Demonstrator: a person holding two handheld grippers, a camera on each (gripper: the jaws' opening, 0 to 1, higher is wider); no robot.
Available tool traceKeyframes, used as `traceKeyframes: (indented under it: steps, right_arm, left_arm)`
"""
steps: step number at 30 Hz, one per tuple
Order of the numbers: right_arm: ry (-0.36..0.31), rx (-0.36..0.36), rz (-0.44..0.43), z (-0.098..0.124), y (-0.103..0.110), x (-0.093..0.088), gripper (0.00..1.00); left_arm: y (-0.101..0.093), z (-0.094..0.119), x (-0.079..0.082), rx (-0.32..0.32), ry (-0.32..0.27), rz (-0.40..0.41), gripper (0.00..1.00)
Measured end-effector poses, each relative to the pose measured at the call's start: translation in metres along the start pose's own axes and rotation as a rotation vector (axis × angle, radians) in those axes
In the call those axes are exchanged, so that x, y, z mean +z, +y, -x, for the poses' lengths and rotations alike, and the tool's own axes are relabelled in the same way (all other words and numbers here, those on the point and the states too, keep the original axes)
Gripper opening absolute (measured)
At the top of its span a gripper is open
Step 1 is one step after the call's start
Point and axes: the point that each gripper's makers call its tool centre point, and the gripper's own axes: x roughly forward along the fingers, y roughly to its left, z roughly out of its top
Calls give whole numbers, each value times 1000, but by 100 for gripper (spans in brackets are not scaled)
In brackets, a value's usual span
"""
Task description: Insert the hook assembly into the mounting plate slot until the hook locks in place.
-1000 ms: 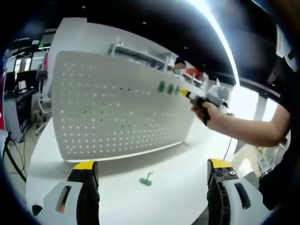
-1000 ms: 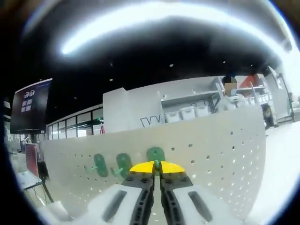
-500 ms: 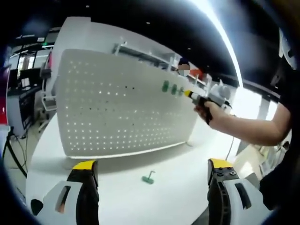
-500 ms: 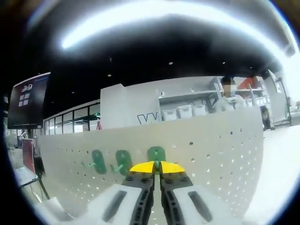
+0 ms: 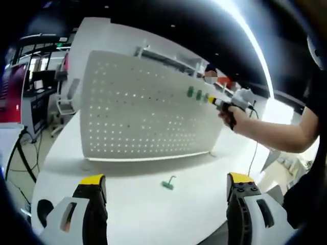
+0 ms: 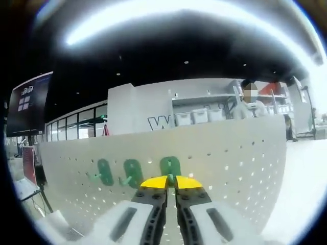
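In the left gripper view, my left tongs (image 5: 166, 191) are spread wide, both yellow-tipped jaws rising from the bottom with nothing between them, low over the white worktop (image 5: 127, 214). The pegboard (image 5: 143, 109) stands upright on the worktop, well beyond the jaws. A loose green hook (image 5: 168, 182) lies flat on the worktop in front of the pegboard's lower edge, between my jaws as the view has it but apart from both. Near the pegboard's upper right, two green hooks (image 5: 194, 93) sit on its face, and just right of them my right tongs (image 5: 213, 101) reach in from the right, tip against the board, with my hand (image 5: 234, 113) and bare forearm behind. In the right gripper view, my right tongs (image 6: 171, 179) are pressed together, yellow tips meeting on a green hook (image 6: 170, 167) that lies against the pegboard (image 6: 230, 163); a sliver of green shows between the tips. To the left of that hook two more green hooks (image 6: 134, 172) hang on the pegboard in a row. Above the pegboard's top edge stand a white wall and shelves with bins (image 6: 196, 118).
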Motion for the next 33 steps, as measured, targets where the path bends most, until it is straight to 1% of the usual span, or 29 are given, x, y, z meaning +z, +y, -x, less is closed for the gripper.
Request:
traceKeyframes:
  steps: [1, 2, 3, 5, 8, 10, 19, 21, 23, 25, 26, 29, 32, 33]
  right_arm:
    - [1, 2, -5, -1, 0, 0, 7]
    - [13, 20, -5, -1, 3, -1, 8]
    - [12, 19, 4, -1, 3, 0, 8]
    - [4, 27, 11, -1, 5, 5, 11]
    - [-3, 45, -20, 0, 7, 11, 16]
    - [-3, 46, -13, 1, 7, 13, 16]
    - [-23, 63, -36, 19, 2, 34, 24]
    - [-30, 70, -24, 26, 2, 40, 25]
    - [-34, 87, -21, 34, 2, 45, 27]
    - [-21, 104, -15, 43, 3, 47, 31]
    - [-11, 121, 4, 49, 4, 47, 32]
    - [9, 141, 35, 63, 2, 49, 32]
    - [35, 161, 25, 74, 0, 47, 33]
    - [54, 172, 19, 80, -1, 45, 34]
  left_arm:
    - [0, 1, 0, 2, -1, 1, 100]
    - [0, 2, 2, 4, -4, -1, 100]
    - [-1, 2, 3, 4, -6, -3, 100]
    - [-1, 3, 5, 4, -10, -8, 100]
    - [-1, 3, 6, 5, -12, -8, 100]
    - [-3, 4, 9, 4, -15, -12, 100]
    - [-5, 9, 7, 9, -4, -17, 100]
    - [-4, 11, 4, 13, 6, -15, 100]
    - [-4, 12, 2, 15, 14, -14, 100]
    - [-5, 13, 1, 13, 22, -14, 100]
    - [-6, 13, 0, 11, 24, -17, 100]
    - [-8, 13, -2, 9, 43, -23, 100]
    - [-11, 12, -3, -2, 49, -24, 100]
    - [-12, 11, -3, -5, 51, -24, 100]
